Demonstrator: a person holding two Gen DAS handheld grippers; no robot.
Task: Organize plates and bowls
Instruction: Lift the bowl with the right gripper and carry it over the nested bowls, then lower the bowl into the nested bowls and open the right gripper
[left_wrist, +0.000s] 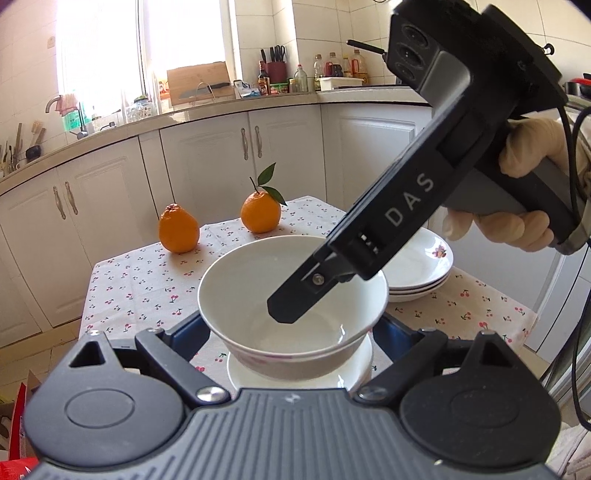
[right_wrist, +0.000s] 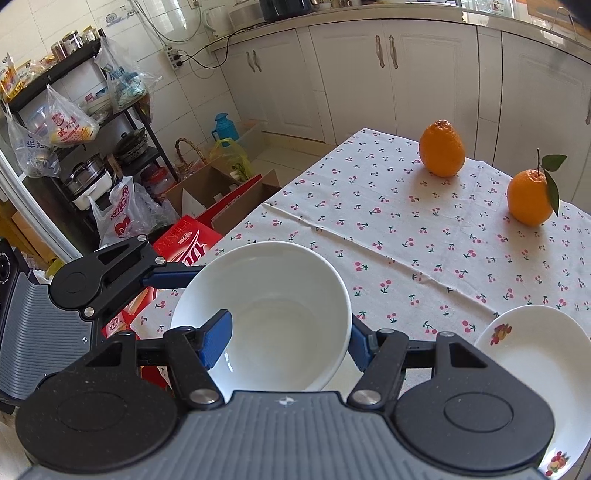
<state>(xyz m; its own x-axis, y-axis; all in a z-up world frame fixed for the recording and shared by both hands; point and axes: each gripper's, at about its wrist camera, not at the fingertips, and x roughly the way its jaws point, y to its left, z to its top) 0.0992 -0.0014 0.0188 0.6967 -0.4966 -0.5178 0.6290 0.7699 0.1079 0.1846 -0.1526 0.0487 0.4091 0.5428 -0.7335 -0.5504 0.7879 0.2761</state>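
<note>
A white bowl (left_wrist: 240, 295) (right_wrist: 280, 306) is held between both grippers near the table's left edge. My right gripper (right_wrist: 288, 339) is shut on its wall, with one blue finger (right_wrist: 218, 339) inside and the other outside. In the left wrist view the right gripper (left_wrist: 295, 302) reaches down from the upper right in a gloved hand (left_wrist: 524, 155). My left gripper (left_wrist: 293, 328) clasps the bowl's outer sides, and one of its fingers (right_wrist: 173, 277) meets the bowl under the rim. A second white dish (left_wrist: 295, 380) shows just beneath the bowl. A stack of white flowered plates (left_wrist: 424, 269) (right_wrist: 535, 350) sits to the right.
Two oranges (left_wrist: 179, 230) (left_wrist: 260, 212) stand at the far side of the cherry-print tablecloth (right_wrist: 388, 240). Cardboard boxes (right_wrist: 221, 192), plastic bags and a loaded black rack (right_wrist: 74, 110) crowd the floor left of the table. White cabinets (left_wrist: 207, 155) line the wall behind.
</note>
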